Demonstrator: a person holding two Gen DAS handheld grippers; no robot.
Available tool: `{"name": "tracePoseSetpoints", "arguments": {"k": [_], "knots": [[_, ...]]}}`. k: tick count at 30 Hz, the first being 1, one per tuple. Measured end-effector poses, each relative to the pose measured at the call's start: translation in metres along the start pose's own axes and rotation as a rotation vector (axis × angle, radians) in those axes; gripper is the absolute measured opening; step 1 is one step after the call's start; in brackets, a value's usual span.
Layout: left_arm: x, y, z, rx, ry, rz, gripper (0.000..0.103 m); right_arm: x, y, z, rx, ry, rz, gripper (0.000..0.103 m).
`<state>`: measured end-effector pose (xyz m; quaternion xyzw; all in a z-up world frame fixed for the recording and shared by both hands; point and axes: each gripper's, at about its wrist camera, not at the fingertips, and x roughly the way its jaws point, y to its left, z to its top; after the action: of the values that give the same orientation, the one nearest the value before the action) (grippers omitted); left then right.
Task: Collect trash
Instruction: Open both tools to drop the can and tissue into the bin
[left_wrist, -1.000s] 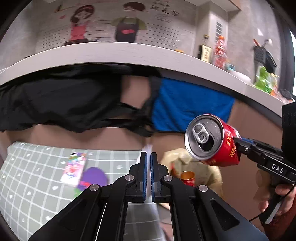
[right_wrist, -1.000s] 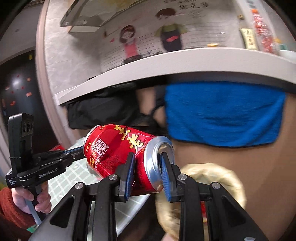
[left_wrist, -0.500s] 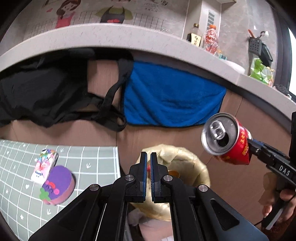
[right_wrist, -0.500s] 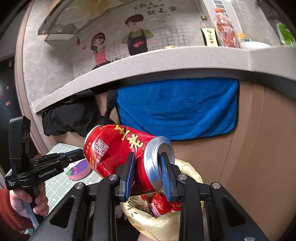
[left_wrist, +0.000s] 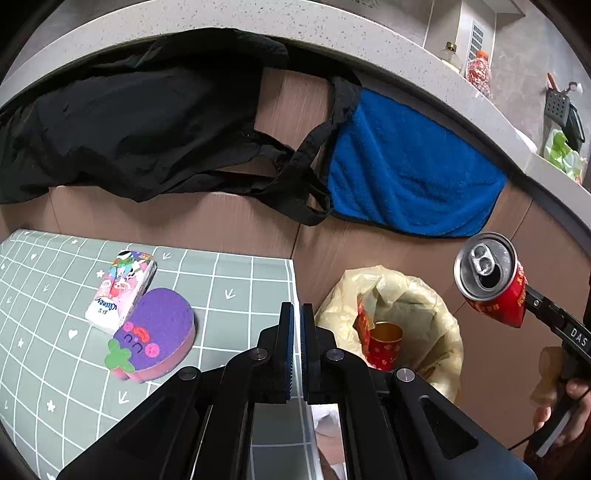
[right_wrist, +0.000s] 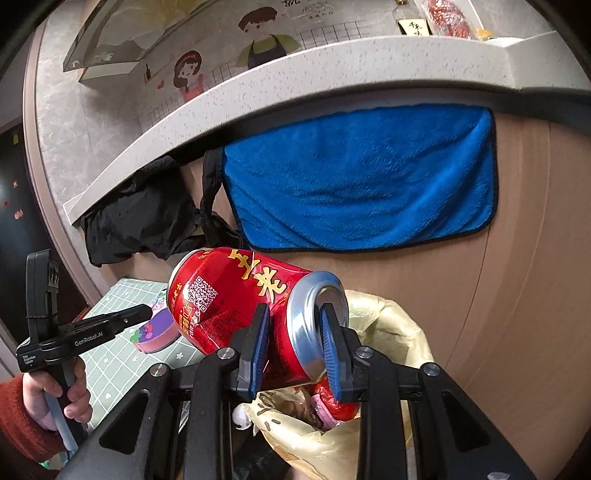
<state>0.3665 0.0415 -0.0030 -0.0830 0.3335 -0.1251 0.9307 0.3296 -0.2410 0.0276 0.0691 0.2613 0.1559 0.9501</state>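
My right gripper (right_wrist: 295, 343) is shut on a red drink can (right_wrist: 236, 295), held on its side by one end. The can (left_wrist: 491, 280) hangs in the air above and to the right of a bin lined with a yellowish bag (left_wrist: 439, 310). The bag (right_wrist: 391, 325) lies just below and behind the can and holds red wrappers and a red cup (left_wrist: 384, 341). My left gripper (left_wrist: 295, 347) is shut and empty, over the edge of the green grid mat (left_wrist: 236, 280), just left of the bin.
A tissue pack (left_wrist: 120, 288) and a purple eggplant-shaped sponge (left_wrist: 155, 332) lie on the mat. A blue towel (left_wrist: 410, 173) and a black cloth bag (left_wrist: 140, 125) hang from the counter edge against the brown cabinet front.
Both grippers have tilted downward and shifted right. The bin has come fully into view below the can. The can stays clamped in the right gripper.
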Motion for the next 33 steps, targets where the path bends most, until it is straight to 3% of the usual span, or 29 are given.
{"name": "tracePoseSetpoints", "arguments": {"k": [9,26,31,33], "knots": [[0.002,-0.012,-0.004,0.055,-0.003,-0.009,0.002,0.014,0.0,-0.002,-0.007,0.03,-0.023,0.026],[0.005,-0.007,-0.014,0.051,0.036,-0.038,0.002,0.026,-0.004,-0.01,-0.009,0.062,-0.066,0.026],[0.007,0.003,-0.018,0.003,0.039,-0.038,0.01,0.029,-0.004,-0.013,-0.04,0.053,-0.116,0.028],[0.007,0.011,-0.017,-0.026,0.037,-0.034,0.03,0.035,-0.008,-0.015,-0.027,0.068,-0.148,0.036]]}}
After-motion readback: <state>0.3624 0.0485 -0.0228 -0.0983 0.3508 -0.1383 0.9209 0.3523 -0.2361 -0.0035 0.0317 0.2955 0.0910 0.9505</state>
